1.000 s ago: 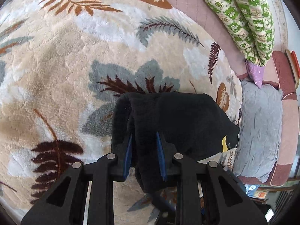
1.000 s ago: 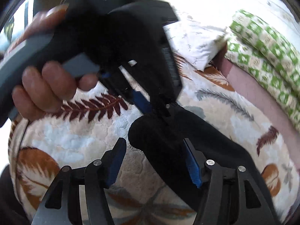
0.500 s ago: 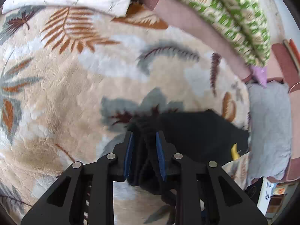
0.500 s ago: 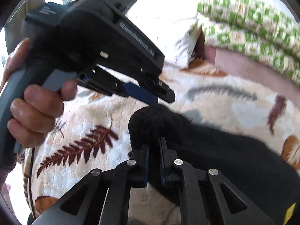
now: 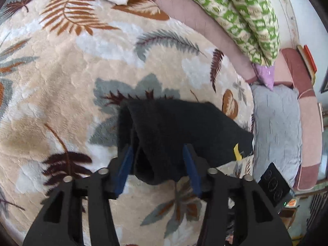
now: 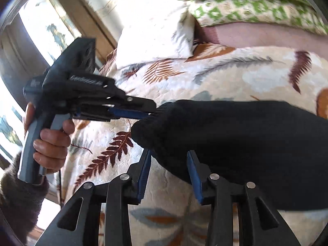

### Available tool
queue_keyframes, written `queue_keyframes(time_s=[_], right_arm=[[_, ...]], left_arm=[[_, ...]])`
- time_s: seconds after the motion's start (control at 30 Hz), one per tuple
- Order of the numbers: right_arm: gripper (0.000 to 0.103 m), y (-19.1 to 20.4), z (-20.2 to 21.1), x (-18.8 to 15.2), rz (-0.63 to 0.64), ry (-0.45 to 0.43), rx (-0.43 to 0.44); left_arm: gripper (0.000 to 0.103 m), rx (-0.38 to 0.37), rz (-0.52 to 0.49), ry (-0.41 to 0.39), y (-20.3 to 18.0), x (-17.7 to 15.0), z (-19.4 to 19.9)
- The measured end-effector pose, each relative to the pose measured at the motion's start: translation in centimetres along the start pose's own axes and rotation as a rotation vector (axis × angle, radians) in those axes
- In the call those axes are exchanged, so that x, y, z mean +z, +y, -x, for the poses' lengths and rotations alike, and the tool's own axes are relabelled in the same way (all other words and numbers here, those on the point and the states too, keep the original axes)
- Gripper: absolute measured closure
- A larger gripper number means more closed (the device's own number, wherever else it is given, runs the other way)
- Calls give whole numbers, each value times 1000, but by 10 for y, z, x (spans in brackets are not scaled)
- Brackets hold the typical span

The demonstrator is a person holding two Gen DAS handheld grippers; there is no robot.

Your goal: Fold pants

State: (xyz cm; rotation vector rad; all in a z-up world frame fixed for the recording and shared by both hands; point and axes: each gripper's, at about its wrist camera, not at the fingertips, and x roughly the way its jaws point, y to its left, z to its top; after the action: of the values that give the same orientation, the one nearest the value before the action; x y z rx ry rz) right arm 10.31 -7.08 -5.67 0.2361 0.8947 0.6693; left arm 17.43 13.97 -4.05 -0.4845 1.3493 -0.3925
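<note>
Pants [image 5: 180, 131], black and of a thick fleecy cloth, lay folded into a compact bundle on the leaf-patterned blanket [image 5: 61, 78], towards its near edge. A small yellow tag [image 5: 236, 153] showed at the right-hand end of the bundle in the left wrist view. The folded edge at the other end was rounded and bulky.

Left gripper [image 5: 157, 164]: its jaws had just been opening and stood apart, with the near fold of the pants between the blue pads. The left pad stood clear of the cloth; whether the right pad touched the cloth could not be told. In the right wrist view this same gripper [image 6: 151, 110] was seen from the side, its fingertips at the rounded end of the bundle, held by a hand [image 6: 51, 145] with a dark sleeve [image 6: 18, 205] at the wrist.

Right gripper [image 6: 169, 168]: its jaws had likewise just been opening and stood apart. The lower edge of the bundle reached down between its fingers; the left pad was clear of the cloth, while contact at the right pad could not be determined.

Beyond the blanket lay a white pillow [image 6: 155, 34] at the far side and a green-and-cream patterned quilt [image 5: 242, 18] on a pink sheet [image 5: 201, 20]. A grey cushion [image 5: 276, 129] sat at the right end, beside a small lilac item [image 5: 265, 74]. A window frame [image 6: 67, 22] stood bright behind the hand.
</note>
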Motion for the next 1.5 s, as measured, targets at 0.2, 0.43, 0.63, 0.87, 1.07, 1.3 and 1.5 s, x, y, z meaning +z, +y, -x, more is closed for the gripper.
queue_keyframes(time_s=[0.2,0.43,0.63,0.87,1.07,1.3,1.5], right_arm=[[64,-47,39,-32,-239,-24,21],[61,-91,83,-53,-347,-47,-32],[59,-132,149,-70,-455,-141,-52],[46,-215,271,-88,-590,-312,-262],[45,-287,312,-86,-706,-279,-330],[45,-321,303,-57,-648,-293,-235],[45,-341,258,-24,-553,-137,-282]], left_arm=[[52,249,-141,61,-18,-16,-35],[53,325,-232,-17,-22,-35,-37],[53,187,-113,18,-6,-52,-7],[53,110,-193,-42,-84,-81,18],[53,0,-170,34,-182,-88,-49],[53,23,-186,38,-229,-90,-101],[53,155,-96,-127,-163,-45,-36]])
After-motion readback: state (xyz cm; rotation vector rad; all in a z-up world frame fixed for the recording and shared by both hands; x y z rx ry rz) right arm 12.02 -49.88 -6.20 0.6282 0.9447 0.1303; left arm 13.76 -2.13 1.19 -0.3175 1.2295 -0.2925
